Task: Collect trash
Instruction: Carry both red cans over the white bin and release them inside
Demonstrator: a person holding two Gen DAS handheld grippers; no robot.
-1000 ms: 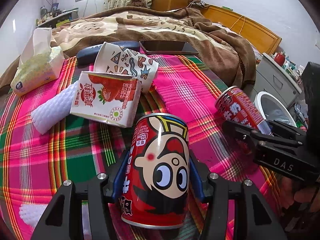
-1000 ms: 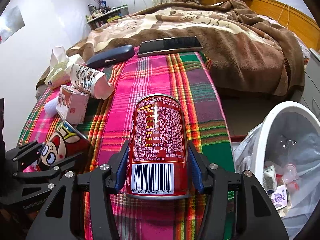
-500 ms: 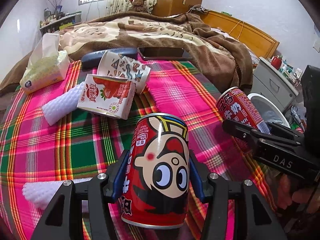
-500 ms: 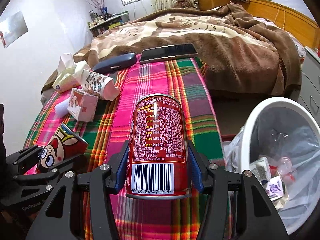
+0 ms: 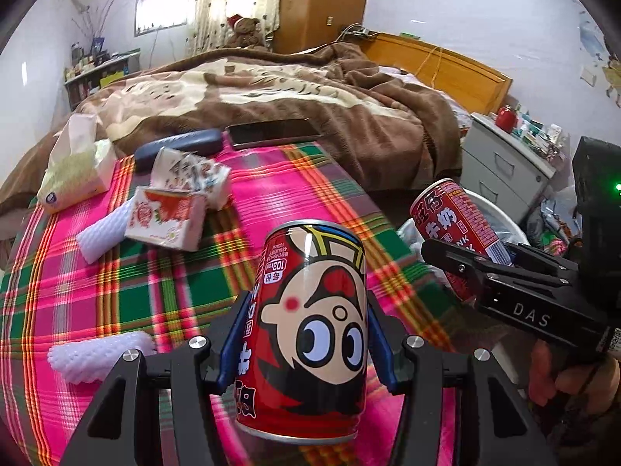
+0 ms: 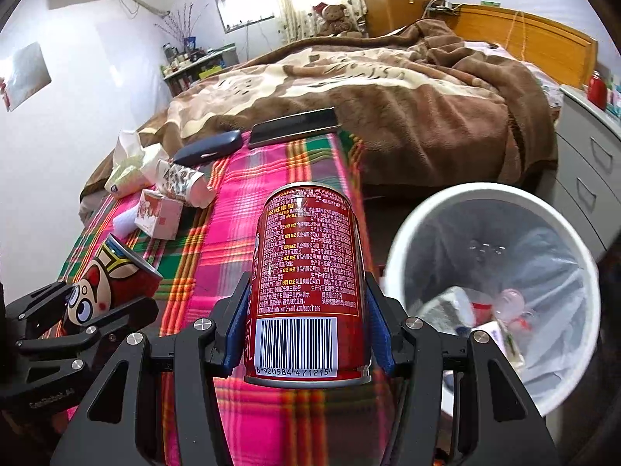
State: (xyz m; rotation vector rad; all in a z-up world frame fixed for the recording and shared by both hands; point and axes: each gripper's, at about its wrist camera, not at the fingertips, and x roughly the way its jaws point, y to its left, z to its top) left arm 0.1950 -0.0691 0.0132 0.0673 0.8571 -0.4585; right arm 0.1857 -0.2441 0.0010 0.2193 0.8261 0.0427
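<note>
1. Above the plaid blanket (image 5: pixel 116 283), the left gripper (image 5: pixel 306 345) has its jaws clamped on a cartoon can (image 5: pixel 310 334), lifted for carrying.
2. Beside the white bin (image 6: pixel 493 295), the right gripper (image 6: pixel 308 334) has its jaws clamped on a barcode can (image 6: pixel 308 283), held near for dropping in.

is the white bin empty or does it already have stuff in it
Not empty. The right wrist view looks down into the white bin: its clear liner holds wrappers and small cartons at the bottom, well below the rim.

The right gripper (image 6: pixel 308 324) clamps a red can (image 6: pixel 308 283) beside the white bin (image 6: pixel 500 291).
</note>
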